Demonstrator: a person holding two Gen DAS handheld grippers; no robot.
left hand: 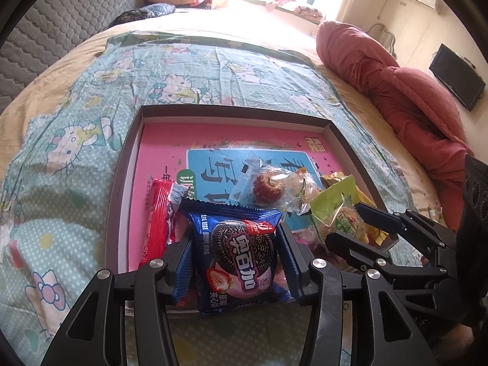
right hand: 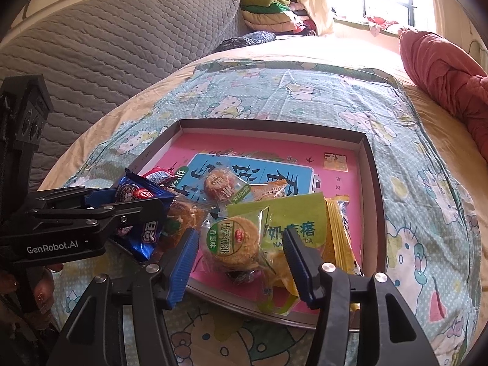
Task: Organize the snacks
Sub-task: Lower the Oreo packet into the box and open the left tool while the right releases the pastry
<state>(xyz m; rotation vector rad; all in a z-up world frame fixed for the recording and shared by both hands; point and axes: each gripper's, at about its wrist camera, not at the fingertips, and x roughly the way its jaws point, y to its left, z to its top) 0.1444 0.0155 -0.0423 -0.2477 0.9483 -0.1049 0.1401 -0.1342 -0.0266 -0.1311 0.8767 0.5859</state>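
A shallow box tray (left hand: 332, 128) (right hand: 370, 164) with a pink and blue printed bottom lies on the bed. My left gripper (left hand: 233, 256) is shut on a dark blue Oreo packet (left hand: 241, 253) (right hand: 143, 210) at the tray's near edge. A red wafer bar (left hand: 157, 216) lies left of it. A clear-wrapped round cake (left hand: 268, 187) (right hand: 219, 183) lies in the tray's middle. My right gripper (right hand: 241, 250) is open over a round biscuit pack (right hand: 233, 241) and a green packet (right hand: 292, 228); it also shows in the left wrist view (left hand: 350, 222).
The tray rests on a Hello Kitty cloth (left hand: 183, 70) spread over the bed. A red quilt (left hand: 396, 91) is bundled at the right. A grey padded headboard (right hand: 106, 45) stands behind. A yellow packet (right hand: 338, 231) lies at the tray's right side.
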